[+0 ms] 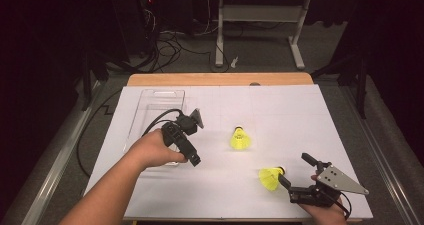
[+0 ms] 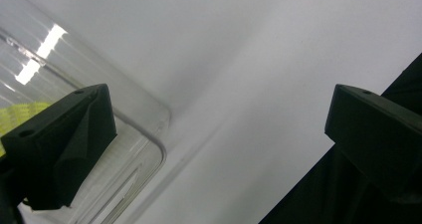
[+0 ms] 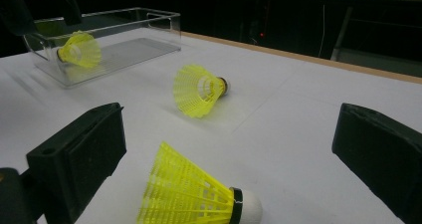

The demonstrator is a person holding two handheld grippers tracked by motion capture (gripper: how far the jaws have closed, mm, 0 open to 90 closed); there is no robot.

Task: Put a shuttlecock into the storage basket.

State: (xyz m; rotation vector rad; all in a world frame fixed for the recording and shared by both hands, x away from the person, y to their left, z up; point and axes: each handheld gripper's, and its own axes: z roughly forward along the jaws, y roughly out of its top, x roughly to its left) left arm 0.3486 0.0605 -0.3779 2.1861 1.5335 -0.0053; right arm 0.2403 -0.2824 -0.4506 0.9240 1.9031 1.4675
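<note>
Three yellow shuttlecocks are about. One (image 3: 79,50) lies inside the clear plastic tray (image 1: 150,97), and a sliver of it (image 2: 20,115) shows behind my left jaw. Another (image 1: 240,140) lies on the white table's middle. The third (image 1: 270,177) rests near the front edge, its cork toward my right gripper (image 1: 296,170), whose open jaws stand on either side of it (image 3: 194,196) without touching. My left gripper (image 1: 186,145) hovers over the tray's near right corner (image 2: 149,114), open and holding nothing.
The white sheet (image 1: 280,115) covers a wooden table whose far edge (image 1: 220,79) is bare. Beyond it are a dark floor with cables (image 1: 165,45) and a white desk frame (image 1: 260,15). The second shuttlecock (image 3: 199,89) lies between my right gripper and the tray.
</note>
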